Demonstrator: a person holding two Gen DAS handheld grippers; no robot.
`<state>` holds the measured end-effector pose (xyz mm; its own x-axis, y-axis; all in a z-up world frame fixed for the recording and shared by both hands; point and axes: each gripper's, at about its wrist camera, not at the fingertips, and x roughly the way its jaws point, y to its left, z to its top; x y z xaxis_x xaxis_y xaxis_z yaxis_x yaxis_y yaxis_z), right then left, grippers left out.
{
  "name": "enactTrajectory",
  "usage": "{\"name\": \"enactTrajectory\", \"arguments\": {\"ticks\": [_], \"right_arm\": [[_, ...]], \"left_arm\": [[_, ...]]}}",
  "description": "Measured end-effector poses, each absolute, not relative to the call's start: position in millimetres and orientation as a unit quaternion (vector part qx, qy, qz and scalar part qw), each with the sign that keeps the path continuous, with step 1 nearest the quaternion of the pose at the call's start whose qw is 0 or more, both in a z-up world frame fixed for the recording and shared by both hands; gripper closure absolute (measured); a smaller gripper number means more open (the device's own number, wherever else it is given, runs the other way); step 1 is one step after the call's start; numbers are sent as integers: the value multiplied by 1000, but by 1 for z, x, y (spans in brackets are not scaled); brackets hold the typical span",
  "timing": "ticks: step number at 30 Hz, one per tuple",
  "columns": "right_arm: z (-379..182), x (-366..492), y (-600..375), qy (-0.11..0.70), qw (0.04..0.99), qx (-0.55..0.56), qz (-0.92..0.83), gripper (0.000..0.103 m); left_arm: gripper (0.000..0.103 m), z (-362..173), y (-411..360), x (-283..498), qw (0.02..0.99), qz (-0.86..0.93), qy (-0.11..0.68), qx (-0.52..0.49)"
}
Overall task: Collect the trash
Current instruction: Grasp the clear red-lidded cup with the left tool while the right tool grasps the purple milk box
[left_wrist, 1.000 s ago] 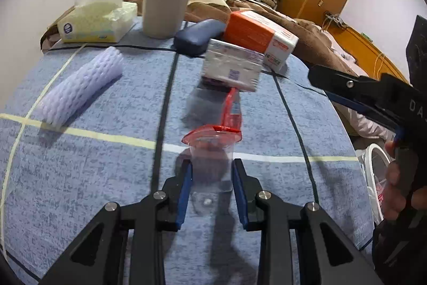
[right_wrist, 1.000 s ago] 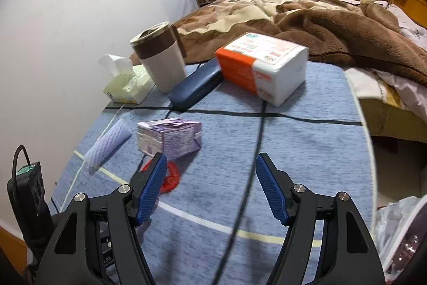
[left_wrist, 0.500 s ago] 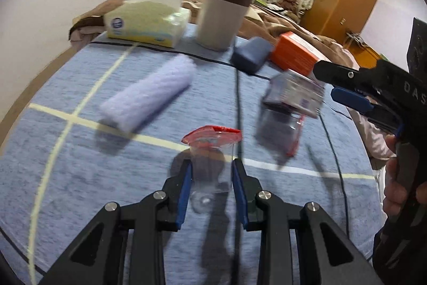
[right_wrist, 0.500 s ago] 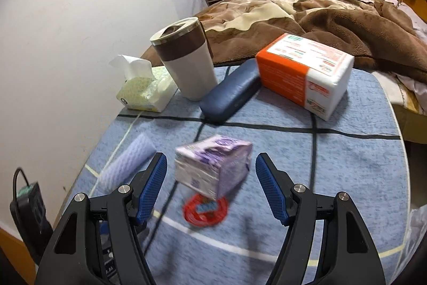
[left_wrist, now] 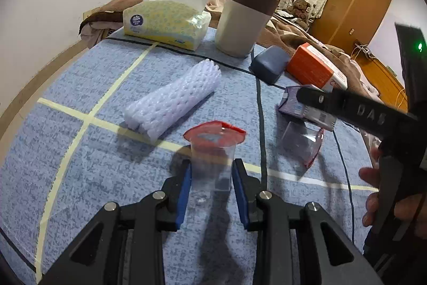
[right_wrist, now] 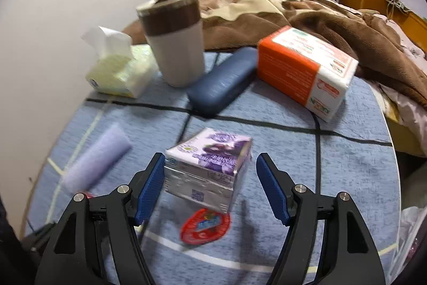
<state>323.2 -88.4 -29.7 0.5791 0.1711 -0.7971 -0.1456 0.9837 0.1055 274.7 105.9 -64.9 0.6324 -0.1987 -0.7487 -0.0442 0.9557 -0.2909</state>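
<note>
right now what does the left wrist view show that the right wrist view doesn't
Only the left wrist view shows the left hand-held gripper shut on a clear cup with a red lid, and a second clear cup lying on its side. Only the right wrist view shows the open right hand-held gripper around the purple carton, not pressing it. Both show the tissue box, tumbler, blue case and foam sleeve.
</note>
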Motion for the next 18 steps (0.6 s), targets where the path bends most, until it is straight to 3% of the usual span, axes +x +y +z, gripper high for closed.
{"name": "enactTrajectory", "arguments": {"ticks": [7,9,10,13,14,15,18], "right_arm": [[-31,321,-102,445,890,29,95,32],[-31,321,-105,442,892,34,95,34],[-32,320,-106,441,892,38,93,46],[-35,320,-110,441,891,48,91,46],[-36,320,-110,439,892,50,94,46],[-37,320,-110,438,892,52,95,46],[-37,316,-113,430,895,60,100,46]], "left_arm": [[53,-64,108,283,892,-39,424,-151],[53,-65,110,285,891,-35,423,-158],[53,-65,110,286,891,-35,422,-161],[55,-64,109,286,894,-38,418,-157],[66,-65,108,286,895,-40,418,-154],[69,-65,107,287,894,-43,419,-152],[69,-64,104,286,896,-48,417,-148]]}}
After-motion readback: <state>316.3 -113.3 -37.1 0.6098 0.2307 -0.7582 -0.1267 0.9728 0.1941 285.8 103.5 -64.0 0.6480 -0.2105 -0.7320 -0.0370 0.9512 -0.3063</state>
